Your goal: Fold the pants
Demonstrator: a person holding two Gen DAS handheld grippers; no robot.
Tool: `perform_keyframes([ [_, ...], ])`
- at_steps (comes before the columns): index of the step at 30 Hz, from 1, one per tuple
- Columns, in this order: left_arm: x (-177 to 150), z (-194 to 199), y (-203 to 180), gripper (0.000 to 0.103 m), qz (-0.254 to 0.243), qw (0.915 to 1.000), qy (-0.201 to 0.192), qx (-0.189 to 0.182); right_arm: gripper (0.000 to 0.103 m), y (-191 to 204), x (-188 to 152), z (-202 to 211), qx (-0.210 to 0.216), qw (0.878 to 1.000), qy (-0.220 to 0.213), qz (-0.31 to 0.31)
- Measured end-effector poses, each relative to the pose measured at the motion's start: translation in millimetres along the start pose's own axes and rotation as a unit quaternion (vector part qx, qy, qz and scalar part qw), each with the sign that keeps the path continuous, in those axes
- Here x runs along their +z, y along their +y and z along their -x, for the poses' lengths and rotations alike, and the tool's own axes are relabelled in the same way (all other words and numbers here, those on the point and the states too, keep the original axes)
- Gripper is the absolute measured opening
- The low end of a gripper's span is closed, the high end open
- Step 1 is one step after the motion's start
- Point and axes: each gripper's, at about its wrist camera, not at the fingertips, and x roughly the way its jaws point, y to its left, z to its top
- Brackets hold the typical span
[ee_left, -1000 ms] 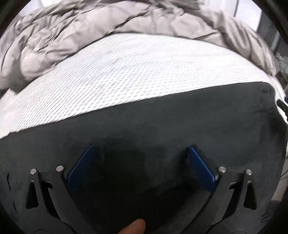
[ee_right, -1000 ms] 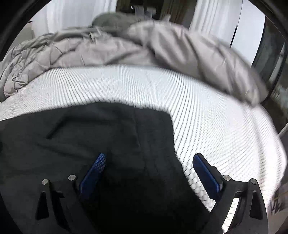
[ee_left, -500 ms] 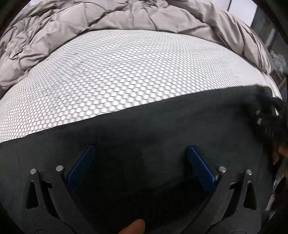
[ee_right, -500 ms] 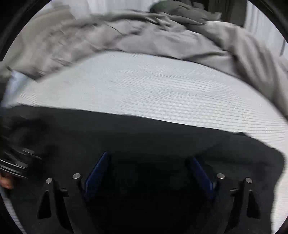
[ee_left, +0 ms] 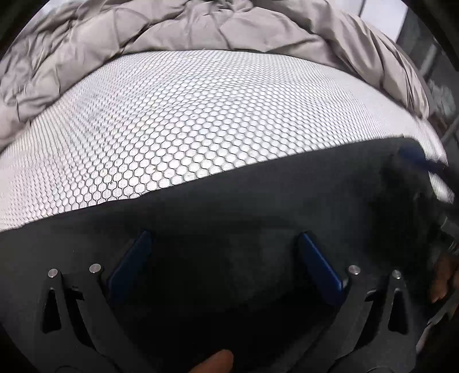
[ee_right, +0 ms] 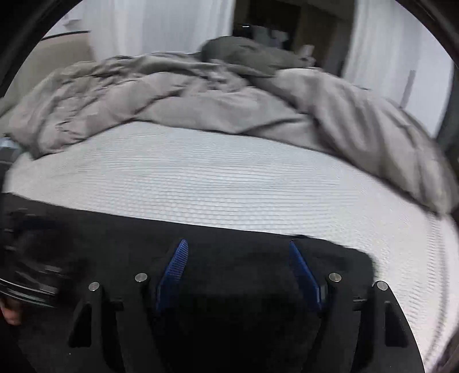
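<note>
Black pants [ee_left: 258, 206] lie flat along the near side of a white honeycomb mattress [ee_left: 200, 114]. My left gripper [ee_left: 223, 244] hovers low over the cloth, open, its blue pads wide apart with only flat fabric under them. At the right edge of that view a blue finger [ee_left: 416, 157] of the right gripper shows blurred near the pants' far corner. In the right wrist view, my right gripper [ee_right: 238, 251] is over the pants [ee_right: 229, 229] at their far edge. Its jaws are closing, and cloth lies between the pads, which do not press on it.
A rumpled grey duvet [ee_right: 186, 94] is heaped across the back of the mattress [ee_right: 229, 178], with a dark pillow [ee_right: 243, 54] and white curtains [ee_right: 143, 25] behind it. A hand [ee_left: 441, 281] shows at the right edge of the left wrist view.
The right gripper's pads have drawn closer together as its view swung along the pants to their far edge. In the left wrist view the right gripper has come in at the right edge.
</note>
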Motion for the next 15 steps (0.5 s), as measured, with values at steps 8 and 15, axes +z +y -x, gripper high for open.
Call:
perform_keyframes([
  [8, -18, 23, 84, 0.076, 0.032, 0.9965, -0.006, 0.077, 0.078, -4, -20, -39, -0.053, 0.995, 0.078, 0.017],
  [15, -63, 80, 163, 0.029, 0.067, 0.9835, -0.010, 0.167, 0.080, -22, -22, -36, -0.057, 0.996, 0.070, 0.007],
])
